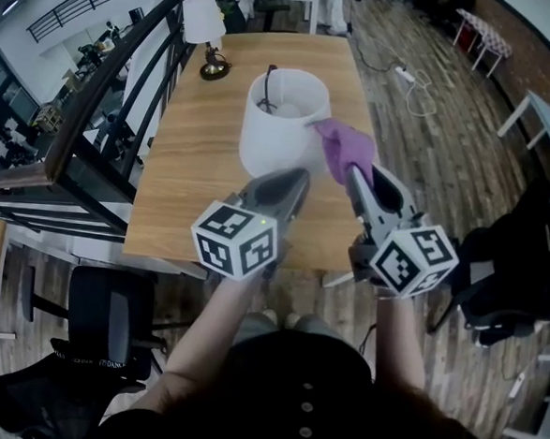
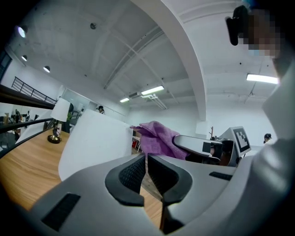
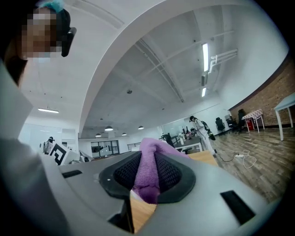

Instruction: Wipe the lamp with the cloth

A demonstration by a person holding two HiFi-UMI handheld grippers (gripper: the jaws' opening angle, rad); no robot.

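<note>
A big white lamp shade (image 1: 282, 121) stands on the wooden table (image 1: 193, 180), and shows as a white wall in the left gripper view (image 2: 92, 143). My right gripper (image 1: 356, 175) is shut on a purple cloth (image 1: 344, 146), which touches the shade's right upper rim. The cloth (image 3: 150, 173) fills the gap between the right jaws. My left gripper (image 1: 301, 178) hovers just in front of the shade's base, shut with nothing in it (image 2: 146, 173). The cloth (image 2: 156, 138) also hangs beside the shade in the left gripper view.
A small table lamp (image 1: 205, 31) with a dark base stands at the table's far left corner. A black railing (image 1: 106, 89) runs along the left. A dark office chair (image 1: 108, 320) sits at lower left, a black chair (image 1: 516, 268) at right. A cable (image 1: 411, 83) lies on the floor.
</note>
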